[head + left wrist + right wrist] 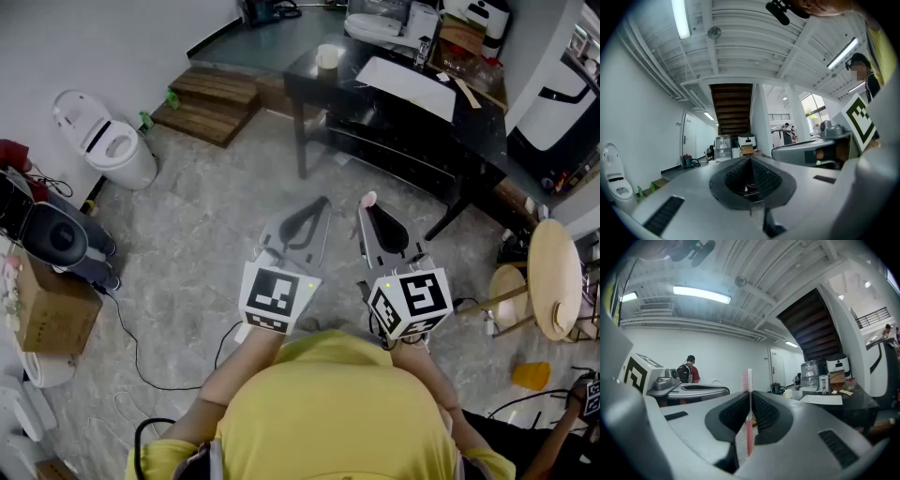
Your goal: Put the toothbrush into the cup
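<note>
Right tongs [750,397] clamp the pink toothbrush [748,432], bristles beyond their tips — left tongs [751,164] together, empty.

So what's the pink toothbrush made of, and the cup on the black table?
The toothbrush looks like smooth pink plastic with a slight shine, its bristles pink too, pinched in the right hand-held gripper. The cup is pale and plain, maybe plastic or ceramic; it's too small to tell.
</note>
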Motion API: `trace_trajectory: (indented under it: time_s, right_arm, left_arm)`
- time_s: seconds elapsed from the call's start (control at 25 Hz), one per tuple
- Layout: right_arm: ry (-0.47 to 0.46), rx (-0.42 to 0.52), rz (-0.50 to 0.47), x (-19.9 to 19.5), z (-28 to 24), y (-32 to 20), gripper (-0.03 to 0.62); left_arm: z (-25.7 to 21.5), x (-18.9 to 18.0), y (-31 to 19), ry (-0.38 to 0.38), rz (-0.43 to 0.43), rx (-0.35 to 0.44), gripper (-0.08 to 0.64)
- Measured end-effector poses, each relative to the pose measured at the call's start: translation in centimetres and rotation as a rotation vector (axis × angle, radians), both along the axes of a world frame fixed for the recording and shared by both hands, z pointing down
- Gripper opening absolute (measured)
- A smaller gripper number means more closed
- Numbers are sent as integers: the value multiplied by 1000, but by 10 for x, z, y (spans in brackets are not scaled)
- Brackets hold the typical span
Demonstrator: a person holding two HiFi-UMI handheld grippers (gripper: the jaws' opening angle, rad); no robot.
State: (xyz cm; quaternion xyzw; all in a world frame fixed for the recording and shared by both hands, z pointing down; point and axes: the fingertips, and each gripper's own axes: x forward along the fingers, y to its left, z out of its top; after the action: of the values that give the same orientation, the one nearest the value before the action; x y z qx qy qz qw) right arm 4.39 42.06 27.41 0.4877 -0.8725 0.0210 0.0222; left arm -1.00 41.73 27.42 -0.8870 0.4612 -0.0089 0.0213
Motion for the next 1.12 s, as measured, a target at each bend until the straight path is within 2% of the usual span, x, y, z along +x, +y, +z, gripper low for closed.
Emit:
trace_trajectory:
  time_s: [0.44,0.8,1.12]
  right_arm:
    - [-7,-17,6,-28,9,-30,30]
    - [-5,-23,-2,-22,8,-65,31]
    - [-4,-4,-25,-8,17,-144,29]
  left_arm:
    - [4,-21,-35,11,34,-9,9]
    - [8,-13,-73,28,52,-29,9]
    - [17,0,-150,30,26,-10,9]
